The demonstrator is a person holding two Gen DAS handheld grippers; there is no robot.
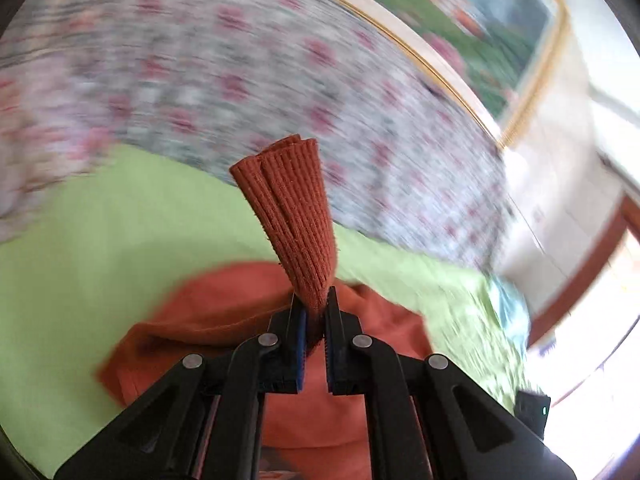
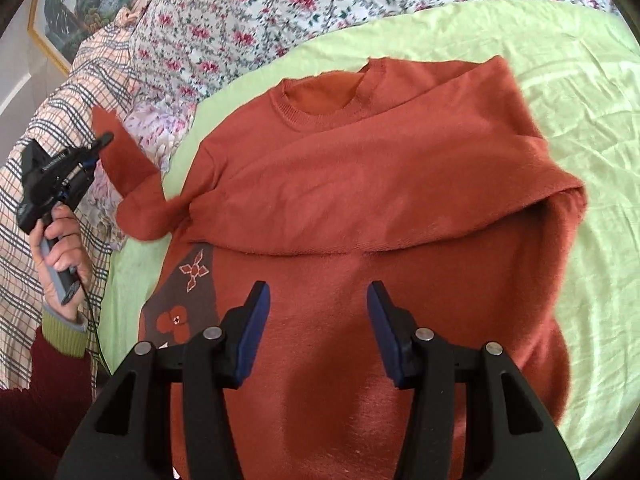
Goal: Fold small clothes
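Bedroom: green sheet (image 2: pixel 520 92) over a floral quilt (image 2: pixel 240 8), framed painting (image 2: pixel 72 4) on the wall behind. Left gripper (image 1: pixel 316 312) clamped tight on the sweater's ribbed cuff (image 1: pixel 292 208), which fans out past the pads. Left sleeve (image 2: pixel 136 184) pulled off the sweater's left side, over the sheet edge. Right gripper (image 2: pixel 318 320) wide open, holding nothing, above the sweater's lower body. Rust sweater (image 2: pixel 360 184) lies flat on the sheet, collar at the far end, right sleeve folded across the chest.
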